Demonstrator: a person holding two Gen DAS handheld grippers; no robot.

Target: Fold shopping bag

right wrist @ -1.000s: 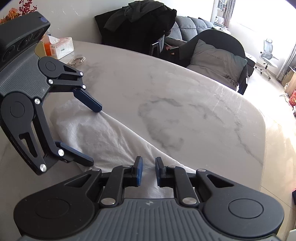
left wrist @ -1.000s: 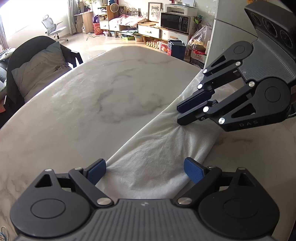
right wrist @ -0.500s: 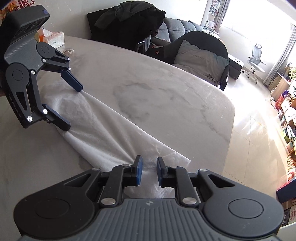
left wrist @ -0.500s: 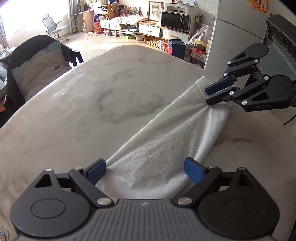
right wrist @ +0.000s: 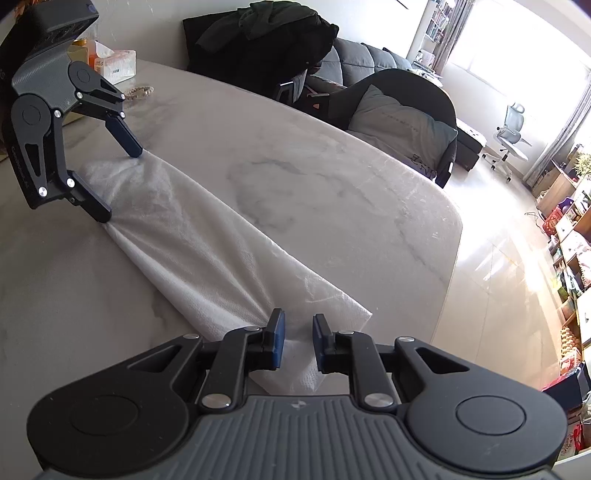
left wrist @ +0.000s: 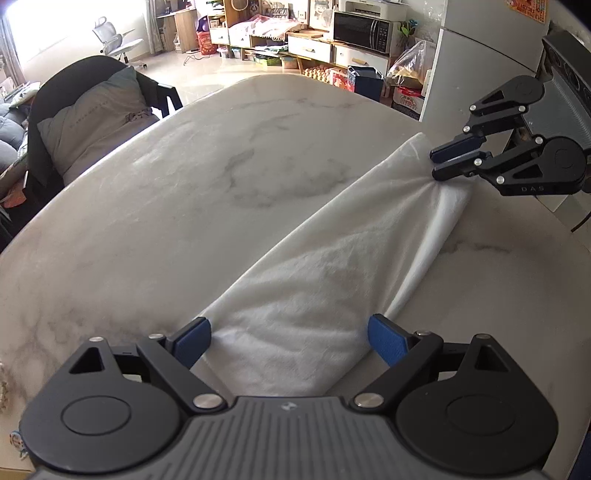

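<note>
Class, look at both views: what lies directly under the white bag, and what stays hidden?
The white bag lies stretched along the marble table; the stone shows all round it. The tabletop beneath the bag is covered, so anything lying there cannot be seen.

A grey cushion (left wrist: 92, 122) is leaning in a black armchair (left wrist: 70, 79) at upper left. A microwave (left wrist: 360, 26) is sitting top centre. A tissue box (right wrist: 116, 66) is resting upper left on the marble table (right wrist: 332, 192).
</note>
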